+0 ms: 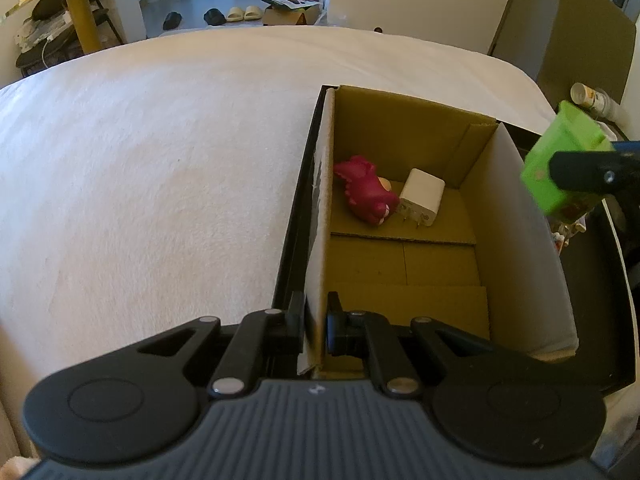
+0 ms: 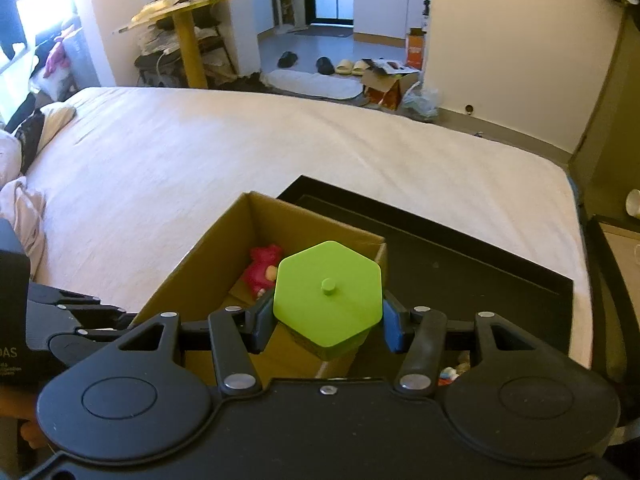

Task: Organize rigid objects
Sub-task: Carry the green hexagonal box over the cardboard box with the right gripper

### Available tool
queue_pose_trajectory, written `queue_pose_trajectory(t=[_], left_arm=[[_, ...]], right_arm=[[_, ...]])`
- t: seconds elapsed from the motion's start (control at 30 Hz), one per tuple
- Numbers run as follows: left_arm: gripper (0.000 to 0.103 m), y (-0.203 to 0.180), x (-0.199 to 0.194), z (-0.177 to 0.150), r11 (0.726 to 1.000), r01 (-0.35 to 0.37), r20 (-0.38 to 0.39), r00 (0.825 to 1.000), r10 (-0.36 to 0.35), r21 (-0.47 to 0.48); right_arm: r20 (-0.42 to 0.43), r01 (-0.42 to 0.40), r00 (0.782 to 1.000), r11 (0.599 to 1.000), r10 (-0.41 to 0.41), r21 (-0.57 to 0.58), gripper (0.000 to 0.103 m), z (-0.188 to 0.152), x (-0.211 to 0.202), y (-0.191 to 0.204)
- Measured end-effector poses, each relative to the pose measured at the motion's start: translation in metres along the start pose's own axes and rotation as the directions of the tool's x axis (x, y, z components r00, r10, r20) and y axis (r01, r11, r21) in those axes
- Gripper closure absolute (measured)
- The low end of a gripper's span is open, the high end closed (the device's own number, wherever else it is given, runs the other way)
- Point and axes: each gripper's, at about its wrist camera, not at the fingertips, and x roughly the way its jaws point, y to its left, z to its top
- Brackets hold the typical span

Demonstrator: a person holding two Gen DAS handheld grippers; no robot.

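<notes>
Matt green plastic hexagonal block (image 2: 328,296) between the tongs; beneath, brown matt cardboard box (image 2: 208,264); beyond, white napped cloth bedcover (image 2: 240,152).

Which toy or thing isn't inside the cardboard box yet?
The green hexagon block: the right gripper holds it above the cardboard box. Pink dinosaur and white charger lie inside.

Only legible bit: white letters "DAS" on the black box-like block (image 2: 12,320) at left edge of right wrist view. Smaller lines under it too blurred.
</notes>
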Motion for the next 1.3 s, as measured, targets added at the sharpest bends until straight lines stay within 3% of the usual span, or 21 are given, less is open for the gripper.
queue_pose_trajectory(t=[1.3], left_arm=[[0.092,0.023,0.004,-0.001,0.995,0.078,0.004,0.997,-0.078,-0.068]], right_arm=[[-0.145,-0.073,0.986,0.997,0.076,0.029,0.051,-0.004,0.065,0.050]])
